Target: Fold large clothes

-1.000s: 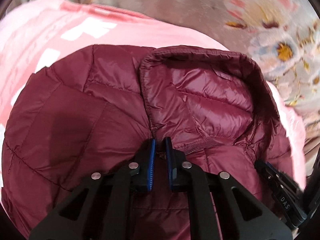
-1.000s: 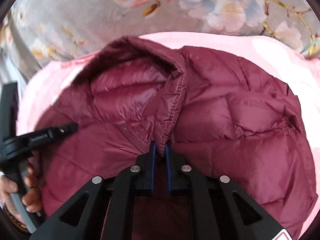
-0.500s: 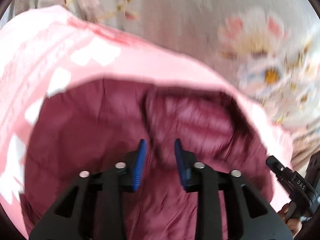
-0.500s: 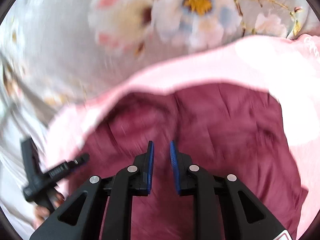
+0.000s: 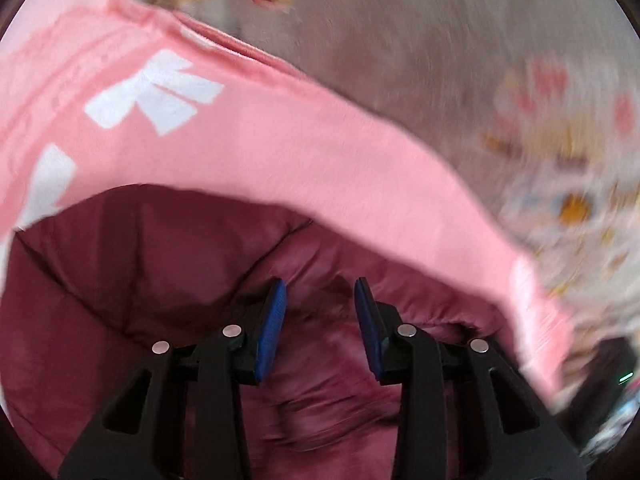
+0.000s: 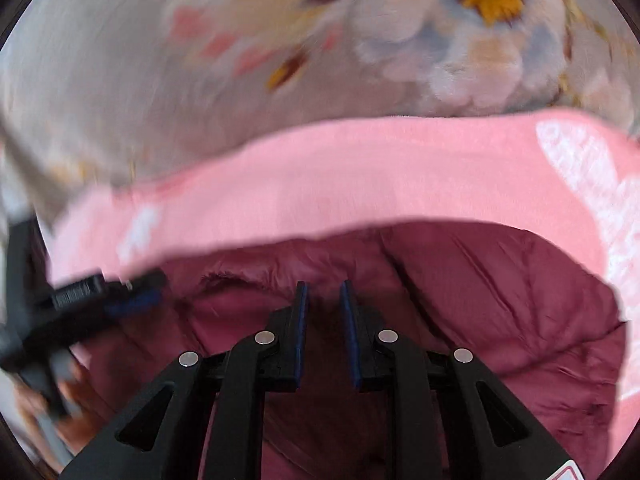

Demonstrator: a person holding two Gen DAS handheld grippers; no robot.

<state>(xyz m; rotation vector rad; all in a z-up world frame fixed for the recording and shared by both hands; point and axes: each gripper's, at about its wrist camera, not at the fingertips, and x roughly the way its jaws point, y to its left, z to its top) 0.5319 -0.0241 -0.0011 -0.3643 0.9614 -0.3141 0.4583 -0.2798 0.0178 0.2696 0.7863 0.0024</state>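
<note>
We have both claws spread now, nothing between the pads. The left gripper (image 5: 320, 316) hangs above the maroon puffer jacket (image 5: 132, 280), jaws parted with only quilting showing through the gap. The right gripper (image 6: 323, 320) matches it, a narrower gap and also empty. The jacket lies folded on the pink garment (image 5: 280, 152), which sits on the floral bedspread (image 6: 460, 40). We judge the fold is laid and released so it settles flat. Both views are blurred, so we can't read the collar's exact lie.
</note>
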